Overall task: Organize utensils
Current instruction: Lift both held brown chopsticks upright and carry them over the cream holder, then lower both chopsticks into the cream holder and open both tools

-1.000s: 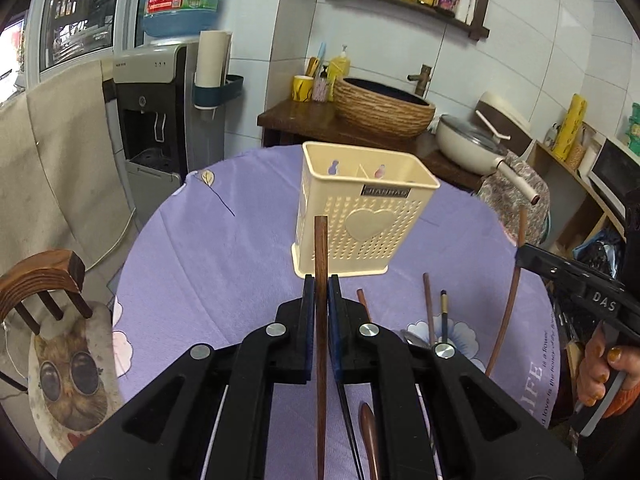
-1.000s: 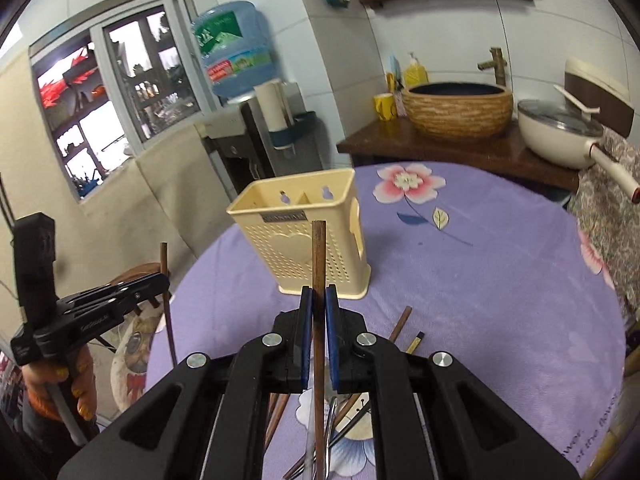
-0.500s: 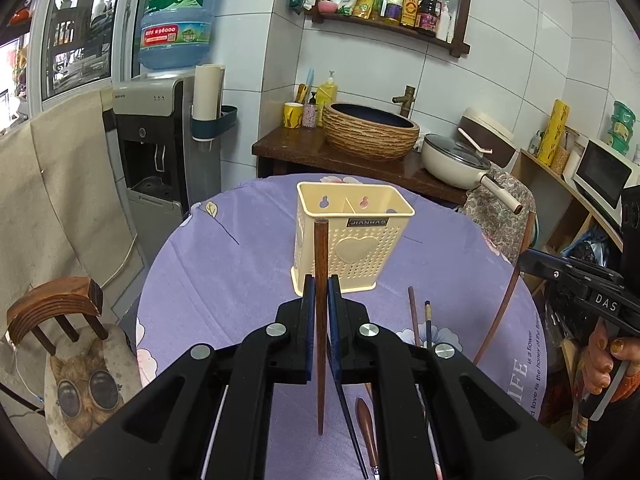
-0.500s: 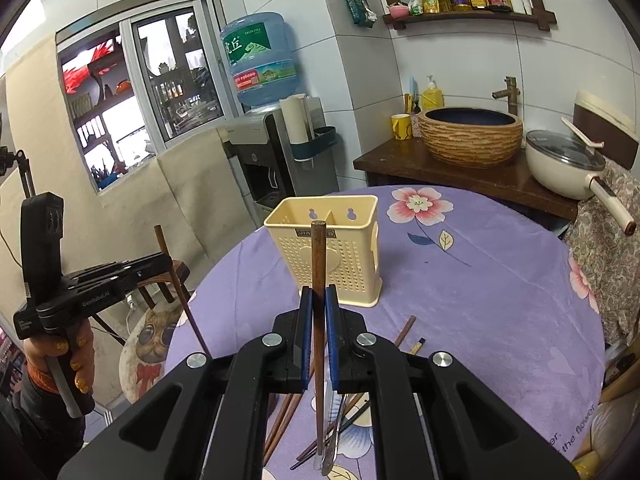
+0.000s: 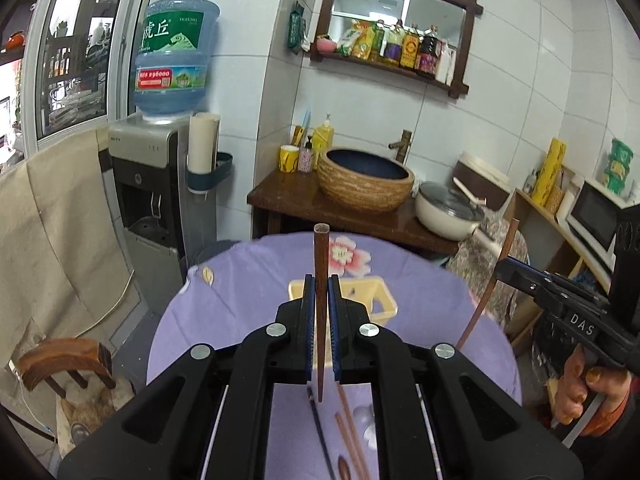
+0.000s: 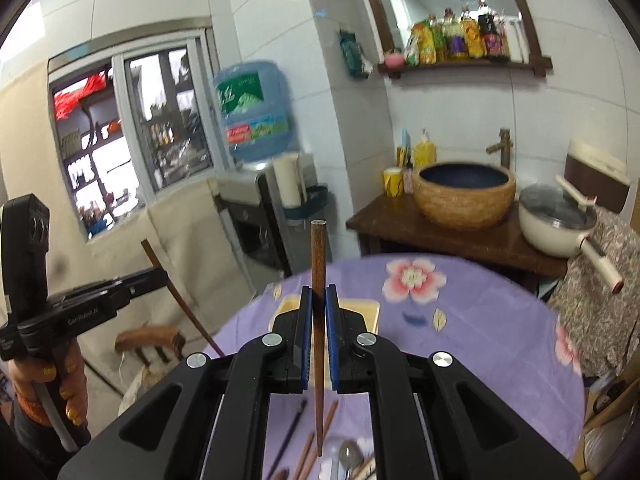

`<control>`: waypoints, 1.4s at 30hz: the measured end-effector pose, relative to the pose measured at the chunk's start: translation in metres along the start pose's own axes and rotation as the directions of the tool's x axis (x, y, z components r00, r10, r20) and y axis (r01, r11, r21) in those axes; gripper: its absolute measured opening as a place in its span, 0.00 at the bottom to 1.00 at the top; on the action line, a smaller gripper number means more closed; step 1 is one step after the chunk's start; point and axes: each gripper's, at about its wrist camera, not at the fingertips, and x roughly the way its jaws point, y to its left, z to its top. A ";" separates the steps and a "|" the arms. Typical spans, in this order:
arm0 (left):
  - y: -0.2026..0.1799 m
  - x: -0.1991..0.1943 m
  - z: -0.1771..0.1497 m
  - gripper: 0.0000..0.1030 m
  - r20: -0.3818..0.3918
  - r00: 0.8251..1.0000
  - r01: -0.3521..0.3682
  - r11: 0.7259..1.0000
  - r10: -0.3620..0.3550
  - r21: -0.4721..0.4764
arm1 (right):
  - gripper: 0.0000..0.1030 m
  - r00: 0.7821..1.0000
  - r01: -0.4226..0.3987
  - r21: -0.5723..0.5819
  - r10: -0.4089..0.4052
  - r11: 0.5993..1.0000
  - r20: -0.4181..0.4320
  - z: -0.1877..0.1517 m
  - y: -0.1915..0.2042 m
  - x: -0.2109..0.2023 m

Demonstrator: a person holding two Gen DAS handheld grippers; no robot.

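My left gripper (image 5: 321, 280) is shut on a brown wooden chopstick (image 5: 321, 256) that stands upright, its thin end hanging free above the table. My right gripper (image 6: 319, 290) is shut on a second brown chopstick (image 6: 318, 256), also upright. A cream perforated utensil holder (image 5: 382, 294) stands on the purple cloth, mostly hidden behind each gripper, also visible as the holder (image 6: 368, 310). Loose chopsticks (image 5: 348, 428) and a spoon lie on the cloth below. Each view shows the other gripper (image 5: 520, 276) (image 6: 152, 280) raised with its stick.
The round table wears a purple flowered cloth (image 5: 240, 292). Behind it stand a water dispenser (image 5: 160, 184), a wooden counter with a woven basin (image 5: 366, 180) and a white pan (image 5: 448, 212). A wooden chair (image 5: 66, 360) sits at the left. A hand (image 5: 588, 392) grips the right tool.
Both grippers have risen well above the table with their chopsticks, whose tips have left the cloth. The holder has dropped lower in both views and is now largely hidden behind the fingers.
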 end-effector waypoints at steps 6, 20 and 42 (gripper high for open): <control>-0.002 0.006 0.072 0.06 0.084 0.996 -0.033 0.998 0.037 -0.052 | 0.07 0.991 0.061 0.044 -0.065 0.997 0.114 0.063 0.005 0.015; 0.003 0.105 0.032 0.06 0.015 0.994 -0.103 0.993 0.104 -0.059 | 0.07 0.979 0.187 0.085 -0.193 0.979 0.071 0.004 -0.027 0.113; 0.015 0.144 -0.039 0.53 -0.069 0.995 -0.083 0.992 0.076 -0.092 | 0.36 0.981 0.175 0.088 -0.181 0.981 0.068 -0.035 -0.036 0.112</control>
